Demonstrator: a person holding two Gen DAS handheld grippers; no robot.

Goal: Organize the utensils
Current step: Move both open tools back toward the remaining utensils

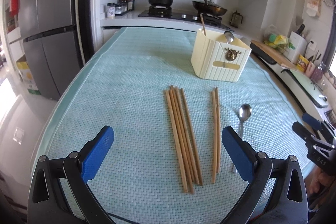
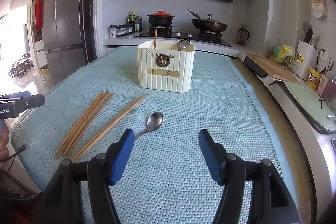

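Several wooden chopsticks (image 1: 182,135) lie in a bundle on the light blue mat (image 1: 130,81), with a separate pair (image 1: 216,131) to their right and a metal spoon (image 1: 243,117) beyond that. A cream utensil holder (image 1: 220,56) stands farther back, holding one chopstick (image 1: 202,25) and a spoon (image 1: 229,36). My left gripper (image 1: 168,135) hangs open over the near ends of the chopsticks, touching nothing. In the right wrist view, my right gripper (image 2: 166,138) is open above the mat, its left finger just near the handle of the metal spoon (image 2: 153,122). The holder (image 2: 166,66) stands ahead of it.
A stove with a black pot (image 2: 160,18) and a lidded pan (image 2: 210,24) sits behind the table. A refrigerator (image 2: 63,20) stands at the left. The right counter holds a cutting board (image 2: 271,68), a knife block (image 2: 306,58) and a green tray (image 2: 308,102).
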